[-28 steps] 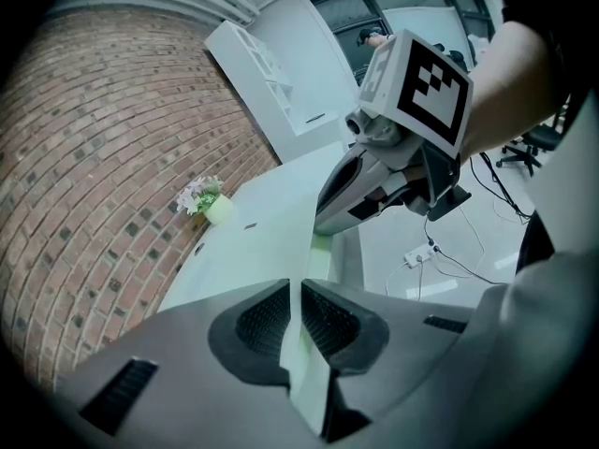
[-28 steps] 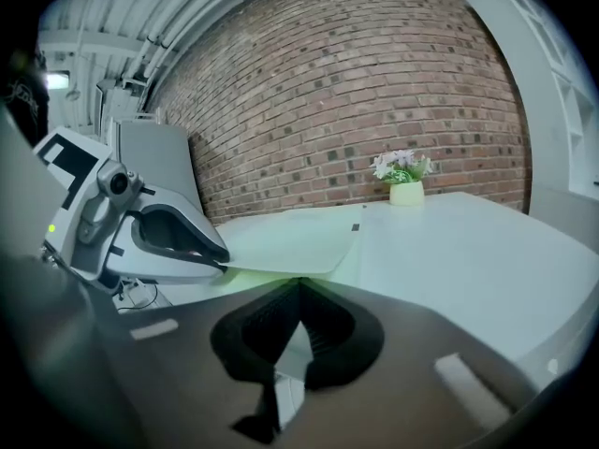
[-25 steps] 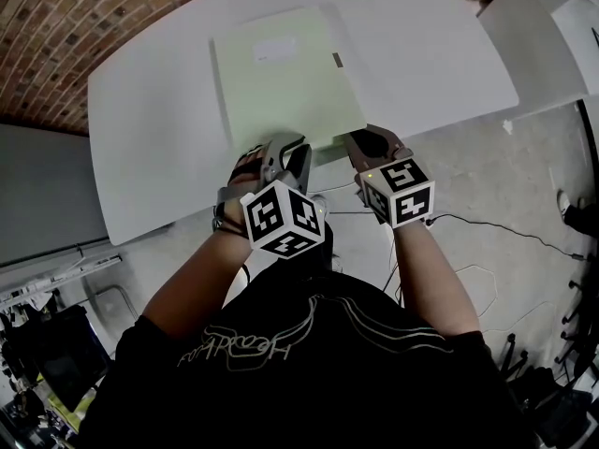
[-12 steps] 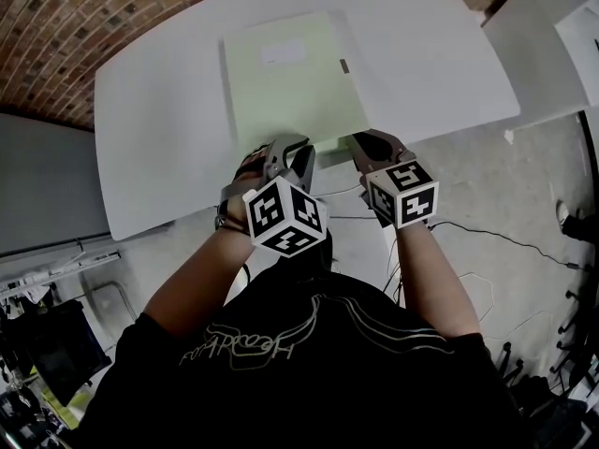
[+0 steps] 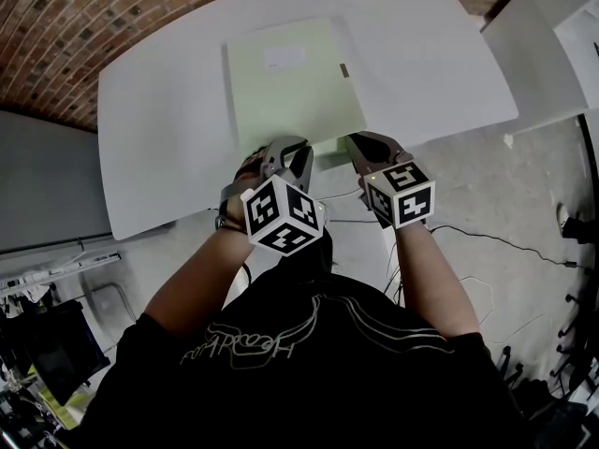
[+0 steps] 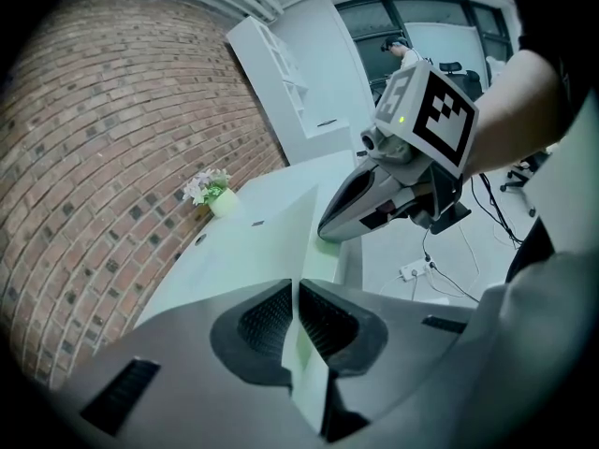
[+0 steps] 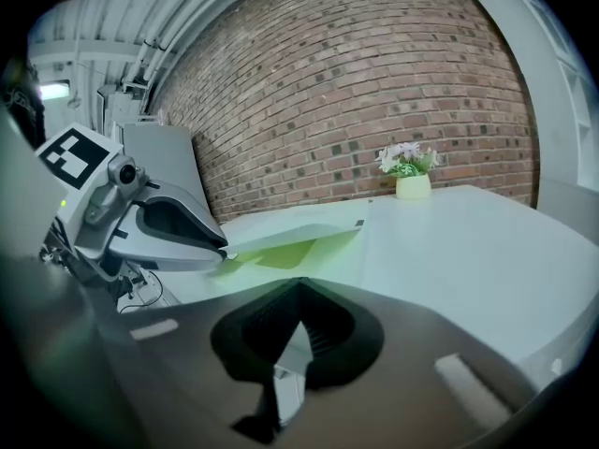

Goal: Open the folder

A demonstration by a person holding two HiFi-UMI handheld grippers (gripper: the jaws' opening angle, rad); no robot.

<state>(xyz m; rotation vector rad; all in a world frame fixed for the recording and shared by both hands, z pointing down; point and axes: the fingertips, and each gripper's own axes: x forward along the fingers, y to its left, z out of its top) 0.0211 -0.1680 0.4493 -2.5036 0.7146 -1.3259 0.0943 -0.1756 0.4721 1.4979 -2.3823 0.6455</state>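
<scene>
Left tongs (image 6: 297,297): the jaws are closing on the near edge of the front cover (image 7: 292,231). The thin pale sheet runs between the ribbed pads, which pinch it.
Right tongs (image 7: 298,299): the jaws are pressed together at the tips, just right of the left tongs, nosed down at the folder's near edge. A pale sliver shows behind the tips; whether it is the lower leaf or only table, I cannot tell.
Folder (image 5: 290,87): pale green, lying on the white table (image 5: 159,129). It stretches straight away from both tongs, with its near edge under their tips at the table's near rim.
Cover: raised a little at the left tongs' corner, with brighter green showing beneath on the right tongs' side.
Beyond the folder: a small flower pot (image 7: 412,185) stands well past its far end, away from both tongs.
Step in hand: probably securing the pinch before the swing; the opening itself has barely begun.
Hinge: likely along the edge left of the left tongs, since the gap faces the right tongs.
Doing it well: catch the top leaf alone and grip it firmly, because a thin sheet slips. Lift it in an arc up and leftward about that hinge instead of pulling it toward the body. Use the right tongs to press the lower leaf down so the folder neither slides nor rises with the cover.
</scene>
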